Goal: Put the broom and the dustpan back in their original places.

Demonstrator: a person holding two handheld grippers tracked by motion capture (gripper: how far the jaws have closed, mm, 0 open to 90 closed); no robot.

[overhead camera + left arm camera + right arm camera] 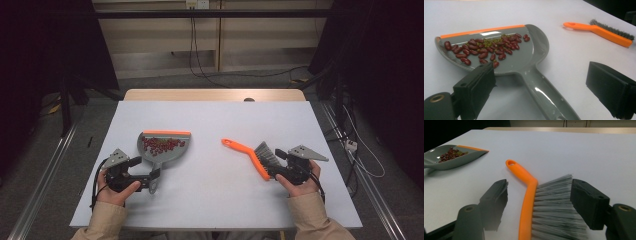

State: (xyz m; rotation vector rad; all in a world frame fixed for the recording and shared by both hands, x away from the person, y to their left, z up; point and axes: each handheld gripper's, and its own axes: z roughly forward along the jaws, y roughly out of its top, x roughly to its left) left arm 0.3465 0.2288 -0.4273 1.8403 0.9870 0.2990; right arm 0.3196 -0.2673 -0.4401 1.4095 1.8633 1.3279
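Both tools lie flat on the white table (pixel 215 200), and both grippers look to be letting go. Left gripper (pixel 541 87), lower left of the high view: jaws spread wide, straddling the dustpan (pixel 499 50) handle without pressing it. Right gripper (pixel 539 202), lower right of the high view: jaws apart on either side of the brush (pixel 549 212) head, left pad clear of the orange spine, right pad at the bristle tips with no squeeze visible.

Step in hand, judged: release and back off. To do it well, the left gripper should draw straight back along the handle so no jaw nudges the pan and spills the load; the right should lift clear of the bristles before pulling away so the brush doesn't drag.

Dustpan sits left of centre in the high view: grey, glossy, with an orange lip on the far edge. It holds a pile of dark red beans (pixel 486 47) with small green ones mixed in, bunched toward the lip. Brush sits right of centre: orange handle with a hanging hole, pointing up-left, with grey bristles.
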